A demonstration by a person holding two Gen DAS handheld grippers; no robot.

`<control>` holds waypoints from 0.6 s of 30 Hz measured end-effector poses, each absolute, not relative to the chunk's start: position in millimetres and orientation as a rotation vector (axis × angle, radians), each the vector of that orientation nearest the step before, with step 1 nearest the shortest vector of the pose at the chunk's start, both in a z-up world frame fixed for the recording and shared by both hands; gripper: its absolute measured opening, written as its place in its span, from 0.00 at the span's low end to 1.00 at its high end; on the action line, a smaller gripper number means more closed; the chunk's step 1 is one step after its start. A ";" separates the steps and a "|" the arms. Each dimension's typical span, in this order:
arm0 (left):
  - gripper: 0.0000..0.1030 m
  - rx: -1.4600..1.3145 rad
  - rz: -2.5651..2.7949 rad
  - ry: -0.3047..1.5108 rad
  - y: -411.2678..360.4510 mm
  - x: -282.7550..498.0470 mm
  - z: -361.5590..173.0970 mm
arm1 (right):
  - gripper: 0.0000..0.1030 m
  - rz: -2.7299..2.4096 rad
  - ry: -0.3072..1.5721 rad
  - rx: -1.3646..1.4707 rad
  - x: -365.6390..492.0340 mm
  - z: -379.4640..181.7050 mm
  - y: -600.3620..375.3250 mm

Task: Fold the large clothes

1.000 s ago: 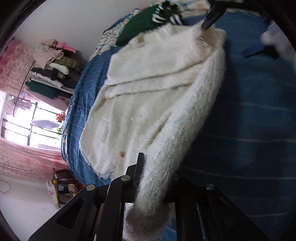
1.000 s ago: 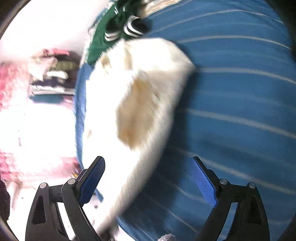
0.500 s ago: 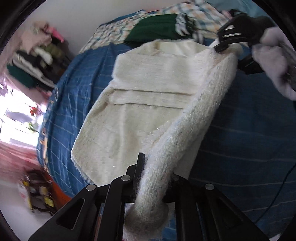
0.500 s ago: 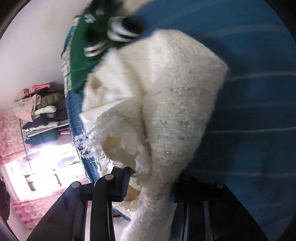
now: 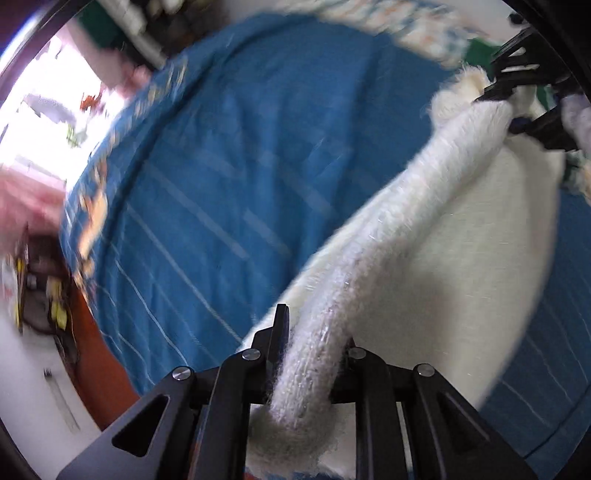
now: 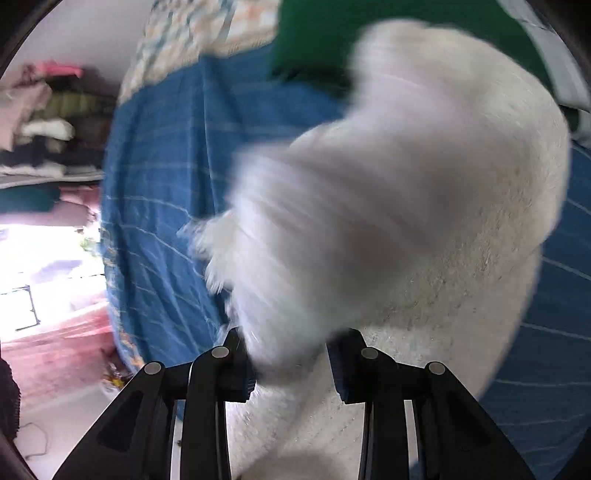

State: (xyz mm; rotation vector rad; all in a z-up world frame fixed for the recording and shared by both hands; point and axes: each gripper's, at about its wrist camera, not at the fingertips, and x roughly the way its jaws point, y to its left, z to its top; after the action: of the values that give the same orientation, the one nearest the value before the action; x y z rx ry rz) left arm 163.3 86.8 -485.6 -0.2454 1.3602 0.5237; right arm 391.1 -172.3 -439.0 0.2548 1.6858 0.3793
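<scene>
A fluffy cream sweater (image 5: 424, 266) is lifted over the blue striped bedspread (image 5: 207, 192). My left gripper (image 5: 314, 354) is shut on one thick folded edge of it. My right gripper (image 6: 291, 354) is shut on the other end of the sweater (image 6: 399, 206), whose bunched part is blurred with motion; this gripper also shows in the left wrist view (image 5: 517, 88) at the top right, pinching the sweater's far corner. The cloth hangs between the two grippers and partly rests on the bed at the right.
A green garment (image 6: 354, 33) and a patterned quilt (image 6: 195, 33) lie at the head of the bed. A pile of folded clothes (image 6: 40, 122) stands at the left. A bright window (image 5: 33, 110) and floor clutter (image 5: 40, 295) are beside the bed.
Both grippers have swung the sweater to the right across the bed. The flat spread part has lifted off the bedspread, leaving bare blue sheet at the left. Both views are motion-blurred.
</scene>
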 end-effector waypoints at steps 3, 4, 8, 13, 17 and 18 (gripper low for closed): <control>0.15 -0.337 0.483 1.397 115.1 163.4 -520.8 | 0.41 0.351 1.734 0.157 397.8 -466.4 -139.1; 0.16 -0.371 0.466 1.389 120.9 162.1 -521.8 | 0.49 0.364 1.742 0.183 399.0 -466.8 -141.8; 0.44 -0.548 0.466 1.346 145.5 143.8 -513.2 | 0.60 0.612 1.670 0.513 401.6 -426.6 -210.3; 0.75 -0.590 0.611 1.360 163.7 115.8 -520.8 | 0.75 0.377 1.466 0.438 412.7 -397.2 -355.0; 0.75 -0.636 0.633 1.366 159.3 106.8 -537.1 | 0.75 0.382 1.555 0.586 437.7 -472.9 -417.3; 0.75 -0.618 0.635 1.363 156.8 107.9 -538.9 | 0.75 0.447 1.601 0.664 446.3 -502.4 -420.8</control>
State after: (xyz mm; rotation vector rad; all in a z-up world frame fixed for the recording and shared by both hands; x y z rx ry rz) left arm 107.9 156.8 -538.9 -0.6178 1.3627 0.6346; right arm 446.3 -420.8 -502.4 0.6643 1.6015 0.4468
